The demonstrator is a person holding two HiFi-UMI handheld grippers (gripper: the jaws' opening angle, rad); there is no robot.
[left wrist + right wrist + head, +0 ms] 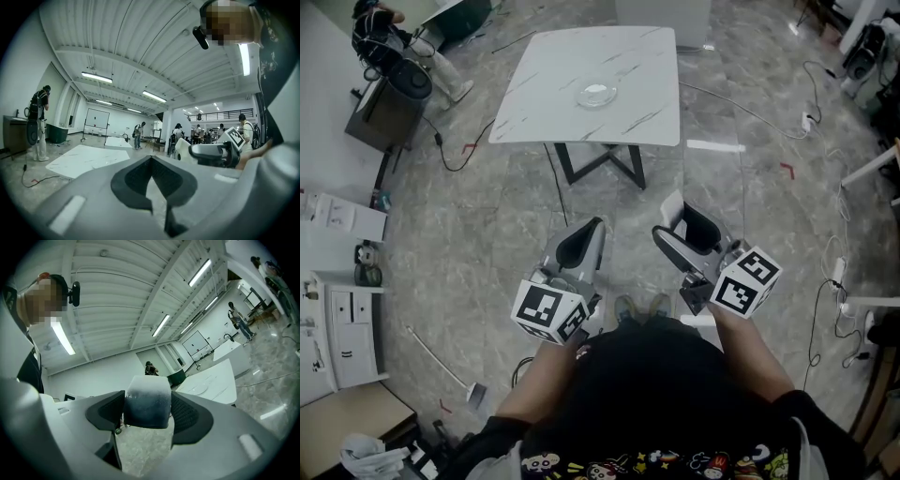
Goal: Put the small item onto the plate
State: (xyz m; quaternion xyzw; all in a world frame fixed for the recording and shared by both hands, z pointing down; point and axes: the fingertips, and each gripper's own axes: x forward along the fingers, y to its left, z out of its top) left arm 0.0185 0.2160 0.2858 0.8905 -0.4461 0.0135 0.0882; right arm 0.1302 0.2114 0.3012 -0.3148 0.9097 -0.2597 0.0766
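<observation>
A white marble table [581,56] stands far ahead of me with a clear glass plate [596,95] near its middle. I hold both grippers at waist height, well short of it. My right gripper [678,228] is shut on a small frosted block [147,404], white on top and dark below, pinched between the dark pads. Beyond the block, the right gripper view shows the table [213,380] and plate [205,389]. My left gripper [581,242] is shut with nothing in it; its pads meet in a V [152,180]. The left gripper view shows the table [79,159] off to the left.
Grey marble floor lies between me and the table, crossed by cables [769,117] and strips of white tape [715,145]. A person [389,37] stands by a dark cabinet at far left. White cabinets [337,328] line the left side; another table leg [872,169] shows at right.
</observation>
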